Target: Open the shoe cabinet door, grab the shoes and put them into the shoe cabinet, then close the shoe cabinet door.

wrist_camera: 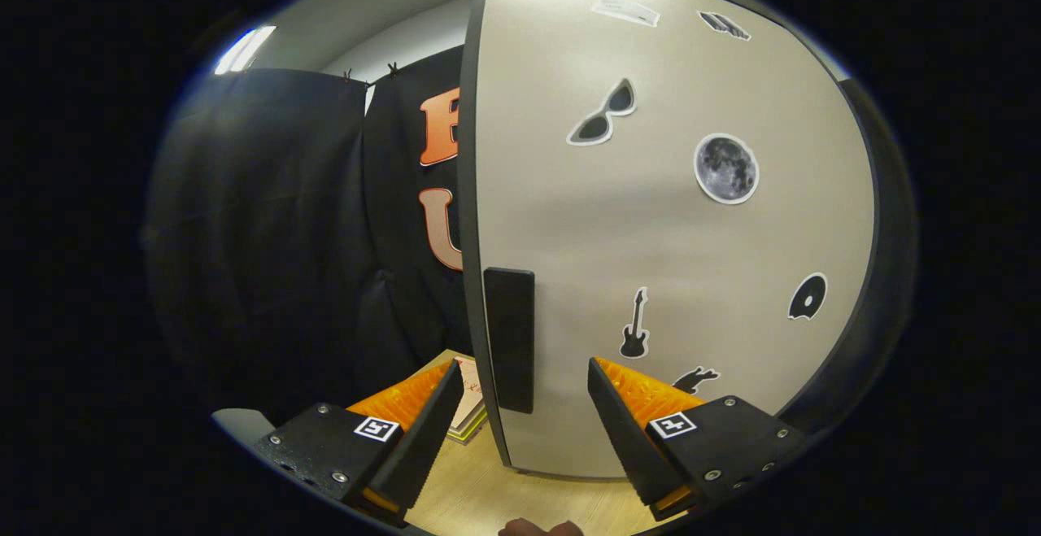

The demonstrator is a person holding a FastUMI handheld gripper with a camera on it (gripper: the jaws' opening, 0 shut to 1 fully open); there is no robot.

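The shoe cabinet door (675, 219) is a pale panel with a dark frame, dotted with stickers, and it stands right in front of me. A black upright handle (510, 339) sits near the door's left edge, low down. My gripper (524, 394) is open, with the handle and the door's left edge in the gap between its fingertips. The left finger (423, 430) is to the left of the door edge and the right finger (622, 426) is in front of the panel. Neither finger visibly presses on the handle.
Black cloth (260, 227) hangs as the booth wall to the left of the cabinet. A light wooden floor (480, 495) lies under the fingers. A flat book-like thing (469, 406) lies on the floor just left of the door's bottom edge.
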